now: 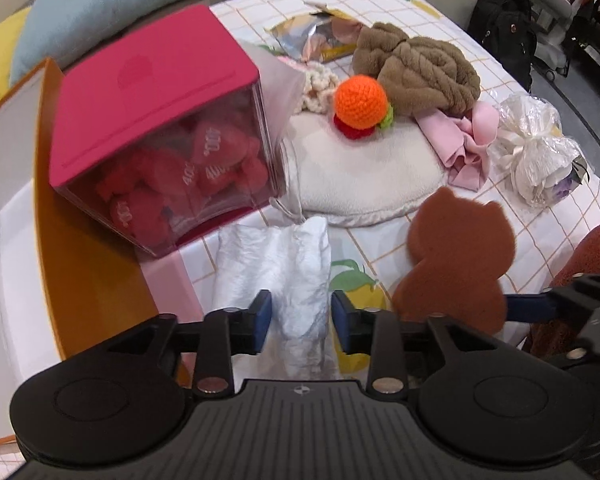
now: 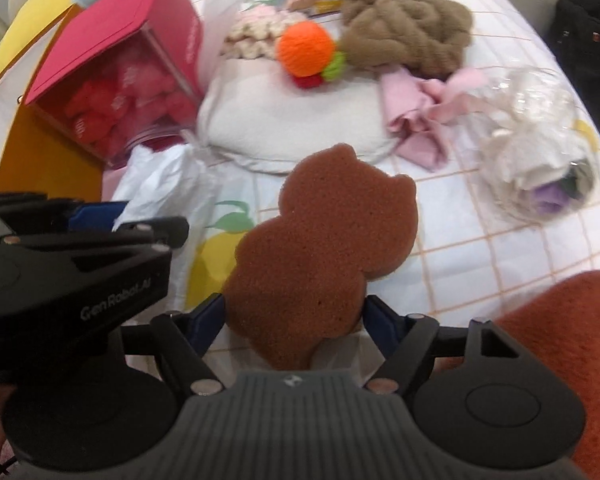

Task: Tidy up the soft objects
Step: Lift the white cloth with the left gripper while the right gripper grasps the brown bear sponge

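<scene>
My left gripper [image 1: 301, 318] is shut on a crumpled white plastic bag [image 1: 276, 268], which also shows in the right wrist view [image 2: 160, 184]. My right gripper [image 2: 296, 320] is shut on a brown bear-shaped sponge [image 2: 320, 248] and holds it above the checked cloth; the sponge also shows in the left wrist view [image 1: 456, 256]. The left gripper [image 2: 96, 216] sits to the left of the sponge. Farther back lie an orange crocheted ball [image 1: 360, 98], a brown plush scarf [image 1: 416, 68], a pink cloth [image 1: 464, 140] and a cream cushion [image 1: 364, 176].
A pink-lidded clear box [image 1: 156, 128] of red plush pieces stands tilted at the left on an orange tray [image 1: 80, 264]. A clear-wrapped bundle [image 1: 536, 148] lies at right, a foil packet [image 1: 312, 36] at the back. A rust fuzzy item [image 2: 572, 340] is at lower right.
</scene>
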The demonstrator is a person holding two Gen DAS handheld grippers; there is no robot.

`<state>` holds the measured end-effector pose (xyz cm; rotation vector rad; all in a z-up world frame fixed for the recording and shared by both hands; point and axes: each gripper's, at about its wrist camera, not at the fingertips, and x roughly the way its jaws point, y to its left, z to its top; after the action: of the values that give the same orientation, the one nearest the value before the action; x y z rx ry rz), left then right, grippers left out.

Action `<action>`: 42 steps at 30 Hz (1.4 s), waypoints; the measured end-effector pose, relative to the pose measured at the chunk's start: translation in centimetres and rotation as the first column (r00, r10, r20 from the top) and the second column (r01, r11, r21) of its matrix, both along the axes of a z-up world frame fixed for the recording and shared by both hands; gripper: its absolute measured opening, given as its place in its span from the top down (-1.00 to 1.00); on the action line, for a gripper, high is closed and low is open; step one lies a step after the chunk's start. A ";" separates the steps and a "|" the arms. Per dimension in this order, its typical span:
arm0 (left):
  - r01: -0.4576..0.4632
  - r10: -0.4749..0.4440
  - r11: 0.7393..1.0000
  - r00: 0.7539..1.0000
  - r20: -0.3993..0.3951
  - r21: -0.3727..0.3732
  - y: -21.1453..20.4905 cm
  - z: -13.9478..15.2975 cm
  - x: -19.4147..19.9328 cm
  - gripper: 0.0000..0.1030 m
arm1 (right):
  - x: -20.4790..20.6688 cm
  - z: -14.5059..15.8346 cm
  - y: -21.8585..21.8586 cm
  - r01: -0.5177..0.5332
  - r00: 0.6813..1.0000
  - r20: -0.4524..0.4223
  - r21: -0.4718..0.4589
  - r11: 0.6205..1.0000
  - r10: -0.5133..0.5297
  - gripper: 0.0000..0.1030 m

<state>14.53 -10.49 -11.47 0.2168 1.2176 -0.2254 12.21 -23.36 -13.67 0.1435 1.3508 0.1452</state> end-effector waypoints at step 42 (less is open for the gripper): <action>-0.095 0.109 0.989 0.986 0.128 -0.110 3.1 2.0 -4.9 0.64 | -2.0 2.8 0.7 -0.137 0.980 0.121 -0.177 0.975 0.160 -0.34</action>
<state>9.59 -7.41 -9.47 0.0775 1.0779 -0.1814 10.21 -22.62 -10.89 -0.1085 1.2328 0.1630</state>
